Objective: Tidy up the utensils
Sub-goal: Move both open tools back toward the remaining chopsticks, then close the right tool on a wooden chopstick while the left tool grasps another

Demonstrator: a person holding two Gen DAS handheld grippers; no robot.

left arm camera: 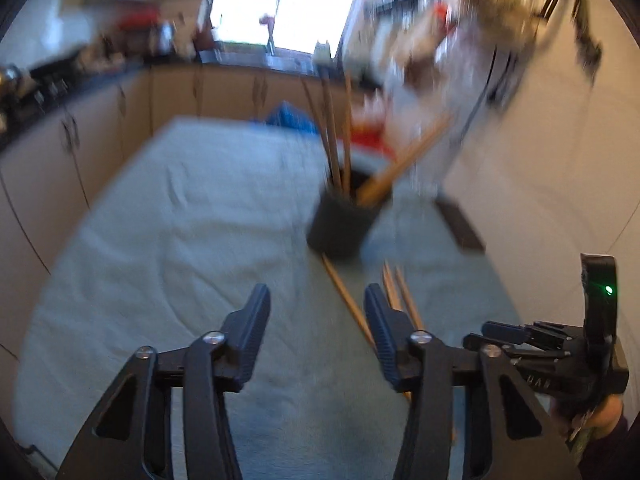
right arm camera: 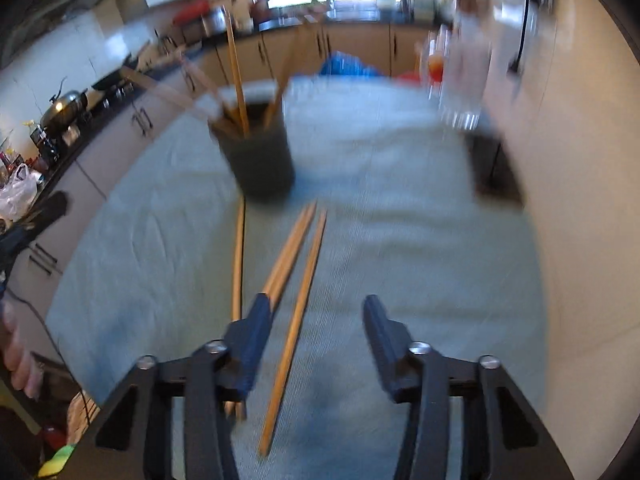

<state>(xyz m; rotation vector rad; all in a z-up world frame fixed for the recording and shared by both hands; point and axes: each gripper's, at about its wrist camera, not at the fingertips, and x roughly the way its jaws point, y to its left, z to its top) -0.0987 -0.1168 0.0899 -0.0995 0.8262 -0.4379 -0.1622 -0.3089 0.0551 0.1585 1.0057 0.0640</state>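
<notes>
A dark round holder (left arm camera: 342, 222) (right arm camera: 260, 156) stands on the pale cloth-covered table (left arm camera: 180, 220) (right arm camera: 400, 220) with several wooden chopsticks (left arm camera: 336, 148) (right arm camera: 237, 80) upright in it. Several loose chopsticks (right arm camera: 296, 304) (left arm camera: 348, 300) lie on the cloth in front of it. My left gripper (left arm camera: 316, 300) is open and empty above the cloth, the loose chopsticks by its right finger. My right gripper (right arm camera: 318, 312) is open, with one chopstick lying between its fingers and others under its left finger. The right gripper also shows at the right edge of the left wrist view (left arm camera: 560, 344).
Kitchen counters and cabinets (right arm camera: 120, 120) run along the left and far side. A clear glass (right arm camera: 460, 92) and a red item (left arm camera: 372, 140) stand at the table's far right. A white wall (left arm camera: 560, 160) is close on the right. Both views are blurred.
</notes>
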